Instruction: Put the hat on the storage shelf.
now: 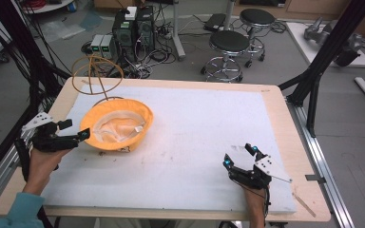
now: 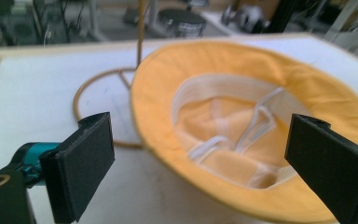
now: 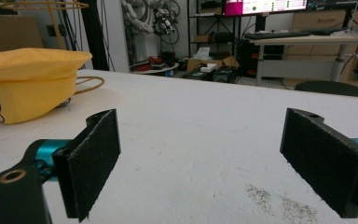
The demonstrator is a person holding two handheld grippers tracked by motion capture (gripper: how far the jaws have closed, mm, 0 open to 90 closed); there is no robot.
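The jaws of the left gripper (image 1: pixel 81 135) are seen spread wide with nothing between them, aimed at the yellow hat (image 1: pixel 117 124) just beside them; the jaws of the right gripper (image 1: pixel 240 156) are also held apart and bare, low over the white mat (image 1: pixel 204 128) at about 5 o'clock on the bench (image 1: pixel 285 123). The hat is found at about 9 o'clock on the mat, lying crown-down with its white lining and strap (image 2: pixel 256 123) turned upward. A wire hat stand (image 1: pixel 95 71) is seen just behind it, at about 10 o'clock, its 2 rings bare. The work is judged to be at an early stage: the hat is not gripped, and what is probably left is grasping it and setting it on the stand.
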